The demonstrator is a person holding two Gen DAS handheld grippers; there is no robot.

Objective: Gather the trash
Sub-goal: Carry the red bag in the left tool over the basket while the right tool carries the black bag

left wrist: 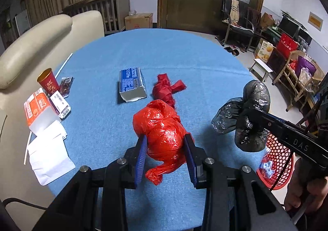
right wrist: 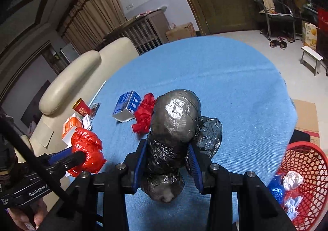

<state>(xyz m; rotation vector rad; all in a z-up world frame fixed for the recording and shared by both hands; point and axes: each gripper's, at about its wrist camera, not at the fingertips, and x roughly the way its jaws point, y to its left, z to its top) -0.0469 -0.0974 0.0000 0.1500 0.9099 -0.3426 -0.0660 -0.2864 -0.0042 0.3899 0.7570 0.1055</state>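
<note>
1. Starting at the left edge of the desk (left wrist: 184, 50), a pile is not yet collected: white paper (left wrist: 49, 155), an orange carton (left wrist: 38, 108), a red cup (left wrist: 48, 81), a small packet (left wrist: 66, 84) and a straw (left wrist: 64, 64).
2. Toward the middle lie a blue box (left wrist: 132, 84) on its side and, just beside it, a red wad (left wrist: 166, 89); both sit on the cloth, untouched.
3. The left gripper (left wrist: 166, 143) is clamped on a red bag (left wrist: 162, 128), its blue pads pressing both sides; the bag looks lifted clear of the desk.
4. The right gripper (right wrist: 167, 157) is clamped round the middle of a black bag (right wrist: 176, 120), which hangs above the desk near its right edge.
5. Farthest right, beside and below the desk, stands a red basket (right wrist: 307, 161) that already holds a few scraps, foil and blue wrappers among them.
6. By my reading the task is partly done: some trash is in the basket, two bags are in hand and not yet dropped, and about seven items on the desk remain.
</note>
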